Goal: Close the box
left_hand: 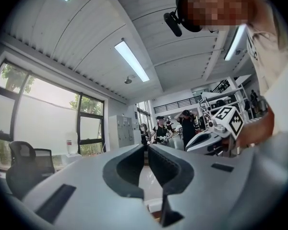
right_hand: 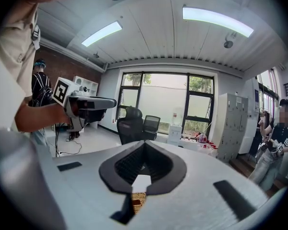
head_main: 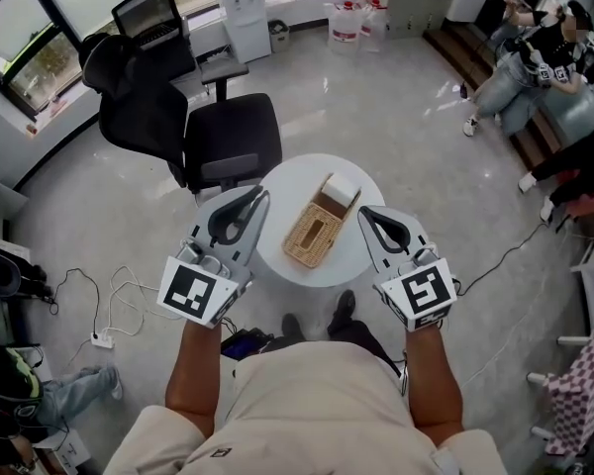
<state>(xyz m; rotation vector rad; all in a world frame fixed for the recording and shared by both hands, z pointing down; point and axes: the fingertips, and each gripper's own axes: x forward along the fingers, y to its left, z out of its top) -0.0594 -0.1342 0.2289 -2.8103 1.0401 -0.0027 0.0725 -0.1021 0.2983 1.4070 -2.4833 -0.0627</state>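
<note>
Task object: rectangular woven wicker box [head_main: 312, 231], lying in the middle of the round white desk [head_main: 297, 181], its long side running away from the person.
Box detail: dark slot in the woven top; a white piece at the far end. Whether the box is fully closed cannot be told from the head view.
Left claw [head_main: 263, 197]: jaws together at the tips, nothing between them. Held over the desk's left rim, to the left of the box and clear of it.
Right claw [head_main: 364, 212]: jaws together at the tips, nothing gripped. Held over the desk's right rim, to the right of the box and clear of it.
Right gripper view: a strip of the wicker box and bare desk shows below the closed jaws, beneath them and not in contact.
Left gripper view: the claw points roughly level across the room; the other gripper's marker cube [left_hand: 230, 121] appears at the right.
Contact: neither claw touches the box or the desk.
Operator: standing at the near side of the desk, 2 bare forearms extended, 1 gripper in each hand.
Surroundings: black office chair [head_main: 218, 137] just beyond the desk on the left; white water dispenser [head_main: 246, 13] by the far wall; white power strip [head_main: 102, 341] on the floor at left; seated people [head_main: 535, 57] at far right.
</note>
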